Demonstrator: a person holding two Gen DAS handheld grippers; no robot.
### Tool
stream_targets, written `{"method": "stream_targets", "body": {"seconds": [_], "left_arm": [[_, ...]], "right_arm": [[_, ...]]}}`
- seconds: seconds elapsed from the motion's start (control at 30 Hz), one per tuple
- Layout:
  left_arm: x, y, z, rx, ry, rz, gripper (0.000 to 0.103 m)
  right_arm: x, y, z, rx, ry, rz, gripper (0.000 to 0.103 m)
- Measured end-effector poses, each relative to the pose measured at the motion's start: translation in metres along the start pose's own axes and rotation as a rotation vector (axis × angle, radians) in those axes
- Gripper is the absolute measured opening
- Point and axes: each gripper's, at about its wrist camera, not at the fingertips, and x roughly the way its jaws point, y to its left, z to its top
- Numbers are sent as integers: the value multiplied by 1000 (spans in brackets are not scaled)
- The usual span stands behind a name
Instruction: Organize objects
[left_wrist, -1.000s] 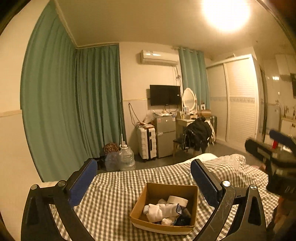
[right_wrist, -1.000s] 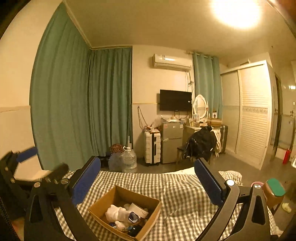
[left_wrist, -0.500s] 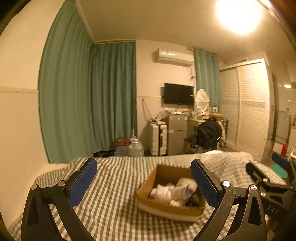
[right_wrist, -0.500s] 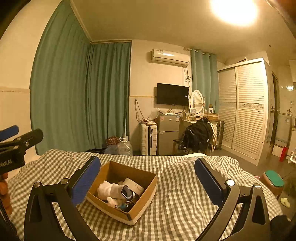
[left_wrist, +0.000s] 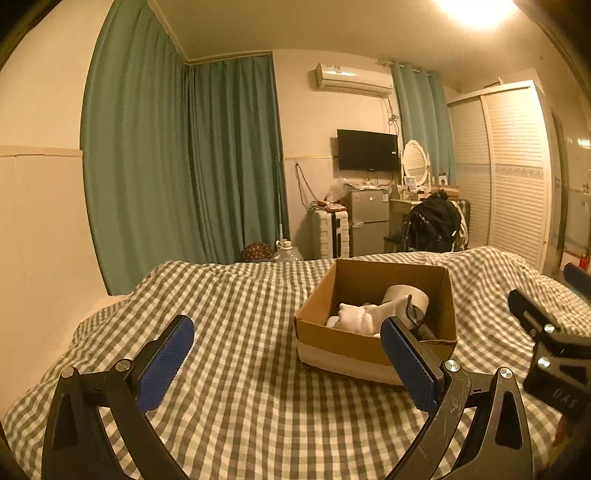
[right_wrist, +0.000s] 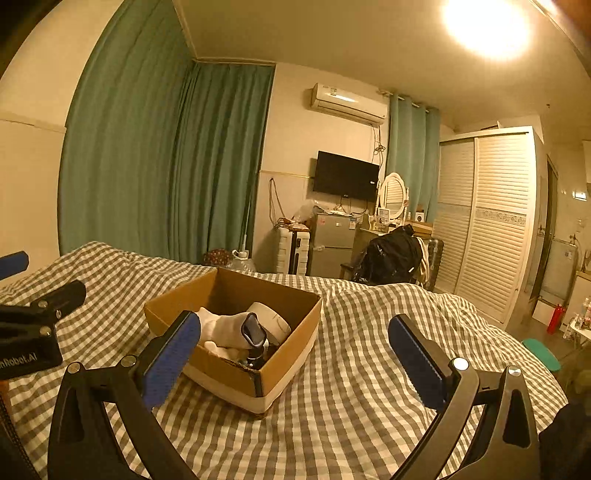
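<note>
An open cardboard box (left_wrist: 354, 347) sits on a grey checked bed cover (left_wrist: 236, 332); it also shows in the right wrist view (right_wrist: 236, 373). Inside lie white socks (left_wrist: 364, 319), a roll of white tape (left_wrist: 404, 295) and a dark small device (right_wrist: 255, 332). My left gripper (left_wrist: 288, 354) is open and empty, hovering over the bed just left of the box. My right gripper (right_wrist: 295, 354) is open and empty, over the box's right front corner. Each gripper shows at the edge of the other's view.
Green curtains (left_wrist: 184, 158) hang behind the bed. Across the room stand a white suitcase (left_wrist: 330, 234), a small fridge (left_wrist: 367, 221), a chair with a black jacket (left_wrist: 432, 225) and a louvred wardrobe (left_wrist: 513, 173). A green stool (right_wrist: 541, 352) stands on the floor right of the bed.
Both grippers have moved lower and closer to the box, which now looks bigger in both views. Both stay open and empty.
</note>
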Motion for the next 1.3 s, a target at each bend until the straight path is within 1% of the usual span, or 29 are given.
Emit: {"method": "stream_targets", "body": {"seconds": [0.13, 0.33, 0.9, 1.3], "left_arm": [[1, 1, -4, 3, 10, 4, 103], [4, -1, -6, 25, 21, 11, 103], [9, 1, -9, 6, 49, 0, 103], [9, 3, -9, -10, 54, 0, 103]], "right_arm": [[3, -4, -1, 18, 9, -20, 102], [5, -6, -2, 36, 18, -19, 102], [7, -3, -4, 23, 34, -16, 102], [7, -1, -5, 15, 43, -14, 102]]}}
